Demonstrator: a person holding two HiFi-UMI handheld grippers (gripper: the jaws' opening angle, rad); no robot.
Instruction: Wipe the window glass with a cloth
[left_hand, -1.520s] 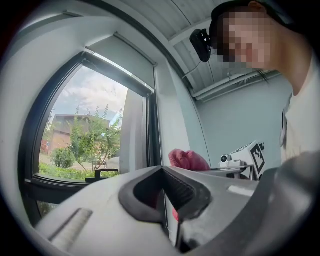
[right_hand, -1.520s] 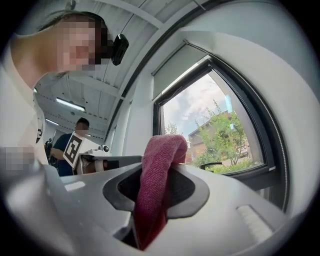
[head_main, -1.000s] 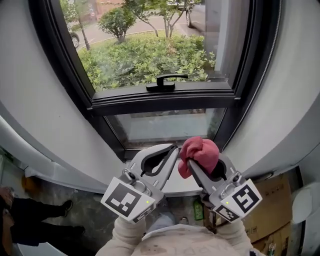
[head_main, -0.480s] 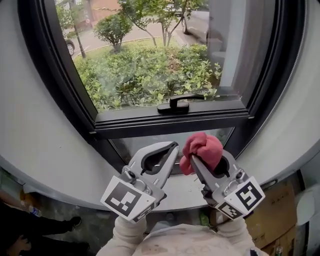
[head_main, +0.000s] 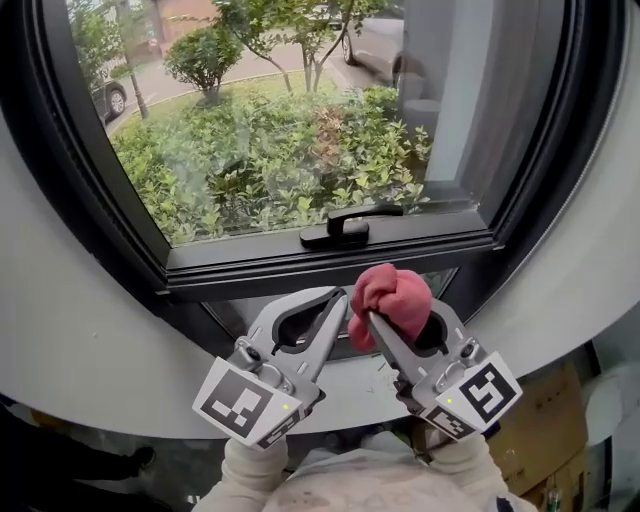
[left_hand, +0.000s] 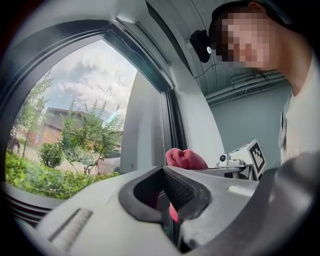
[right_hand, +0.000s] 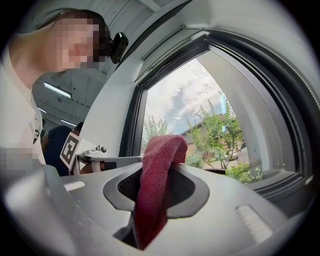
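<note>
My right gripper (head_main: 372, 318) is clamped on the red cloth (head_main: 392, 298), which bunches above the jaws and trails down between them. My left gripper (head_main: 338, 298) has its jaws together on nothing; the red seen past them is the same cloth, held just to the right.

Over the last second both grippers have come up and in toward the window. A second ago the cloth sat low against the small lower pane (head_main: 228, 312). Now it is just under the dark crossbar (head_main: 300, 262), near and a little right of the handle (head_main: 345, 225). My view has also lifted, so more of the big upper glass (head_main: 260, 140) fills the far side, with shrubs and a parked car beyond it.

I judge this to be the approach only. The cloth does not look pressed against any glass yet, so no wiping has begun. The upper pane lies farther up and left of the cloth, and the handle stands between them, so I would have to steer round it.

The only container I see is a cardboard box (head_main: 565, 385) down at the near right. I cannot tell what is in it.
</note>
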